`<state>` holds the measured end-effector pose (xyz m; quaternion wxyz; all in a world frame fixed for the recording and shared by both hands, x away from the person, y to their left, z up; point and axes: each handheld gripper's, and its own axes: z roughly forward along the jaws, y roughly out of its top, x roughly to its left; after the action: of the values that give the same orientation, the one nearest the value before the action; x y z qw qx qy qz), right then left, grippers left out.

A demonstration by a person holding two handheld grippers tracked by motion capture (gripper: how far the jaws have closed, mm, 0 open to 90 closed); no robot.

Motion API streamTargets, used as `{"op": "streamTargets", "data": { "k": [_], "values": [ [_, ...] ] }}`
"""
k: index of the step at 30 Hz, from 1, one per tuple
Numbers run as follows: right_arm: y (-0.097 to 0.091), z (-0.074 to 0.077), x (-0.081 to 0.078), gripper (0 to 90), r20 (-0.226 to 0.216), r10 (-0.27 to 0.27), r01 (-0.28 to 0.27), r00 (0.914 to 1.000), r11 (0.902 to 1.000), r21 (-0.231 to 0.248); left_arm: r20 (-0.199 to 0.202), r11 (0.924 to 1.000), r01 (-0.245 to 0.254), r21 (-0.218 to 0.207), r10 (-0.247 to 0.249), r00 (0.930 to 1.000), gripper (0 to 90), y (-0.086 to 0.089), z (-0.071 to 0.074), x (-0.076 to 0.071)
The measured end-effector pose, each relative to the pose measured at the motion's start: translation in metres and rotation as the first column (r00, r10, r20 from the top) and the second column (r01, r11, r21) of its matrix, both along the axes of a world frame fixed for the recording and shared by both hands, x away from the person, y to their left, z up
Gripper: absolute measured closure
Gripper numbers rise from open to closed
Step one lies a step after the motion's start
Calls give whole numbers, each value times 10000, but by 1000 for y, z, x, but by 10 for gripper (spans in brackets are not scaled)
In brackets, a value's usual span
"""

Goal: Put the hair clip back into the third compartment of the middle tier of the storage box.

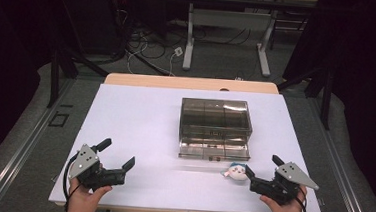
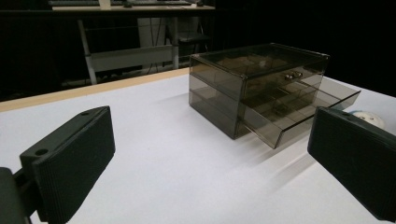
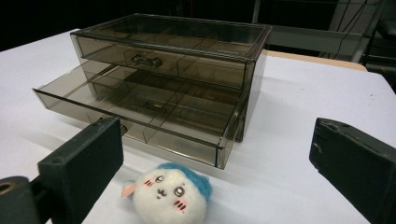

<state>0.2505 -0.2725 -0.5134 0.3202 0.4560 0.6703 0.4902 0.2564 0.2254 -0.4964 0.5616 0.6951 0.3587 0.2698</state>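
A smoked clear drawer box (image 1: pixel 215 119) stands on the white table (image 1: pixel 134 122), right of its middle, with a lower drawer (image 1: pixel 214 150) pulled out toward me. A small white plush toy with a blue cap (image 1: pixel 235 171) lies just in front of that drawer's right corner. My right gripper (image 1: pixel 263 165) is open, its jaws apart just right of the toy, touching nothing. In the right gripper view the toy (image 3: pixel 170 196) lies low between the jaws, with the box (image 3: pixel 173 70) behind. My left gripper (image 1: pixel 118 154) is open and empty at the front left. Its own view shows the box (image 2: pixel 259 88) ahead.
The pulled-out drawer (image 3: pixel 140 112) is split into several empty compartments. The upper drawer with its handle (image 3: pixel 145 60) is closed. A wooden strip (image 1: pixel 192 83) edges the table's far side. Beyond it are another table's legs (image 1: pixel 189 46) and cables on the floor.
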Motion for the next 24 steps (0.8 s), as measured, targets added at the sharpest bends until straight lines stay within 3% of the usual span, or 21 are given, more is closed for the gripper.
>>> {"op": "streamTargets", "data": {
  "k": [3,13,21,24],
  "values": [
    [1,-1,-1,26,162,-7,7,9999,10000,-48,-8,10000,0,66,0,10000,7,-1,0,1],
    [6,-3,2,26,-176,101,-100,9998,9999,41,-132,9997,-235,42,236,9996,12,1,-1,2],
    [10,-8,5,26,-900,186,-181,9958,9998,57,-192,9982,-551,247,556,9983,19,3,-2,3],
    [12,-10,6,26,-1151,191,-208,9932,9997,-141,-314,9983,-549,201,555,9980,19,2,-2,3]
  ]
}}
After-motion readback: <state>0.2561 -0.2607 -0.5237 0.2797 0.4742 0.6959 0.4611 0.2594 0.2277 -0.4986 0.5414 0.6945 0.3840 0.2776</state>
